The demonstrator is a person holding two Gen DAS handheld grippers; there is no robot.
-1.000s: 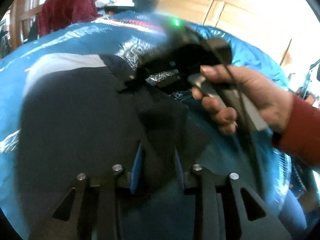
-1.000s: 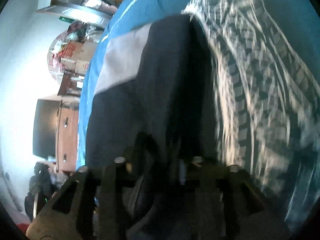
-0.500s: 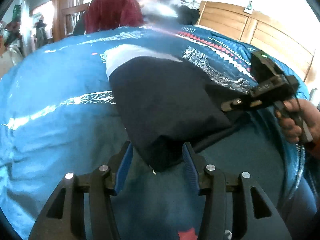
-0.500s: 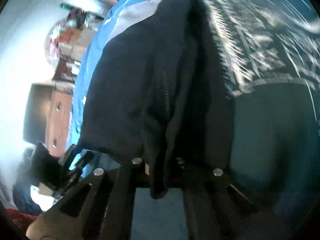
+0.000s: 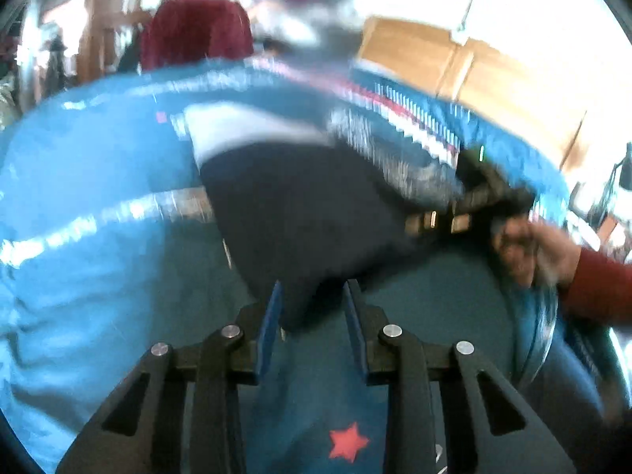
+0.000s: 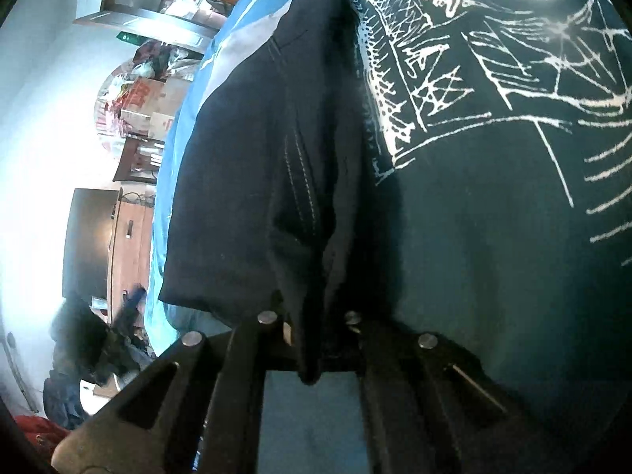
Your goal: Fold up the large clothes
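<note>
Dark garment (image 5: 300, 217) lengthwise away from left gripper (image 5: 312, 308), across blue bedspread (image 5: 91, 181).

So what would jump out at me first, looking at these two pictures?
Probably the dark garment lying folded in the middle of a bright blue patterned bedspread. Its near corner sits between the blue-padded fingers of the left gripper, which stand apart. The right gripper, held by a hand in a red sleeve, is shut on a bunched edge of the same garment.
</note>
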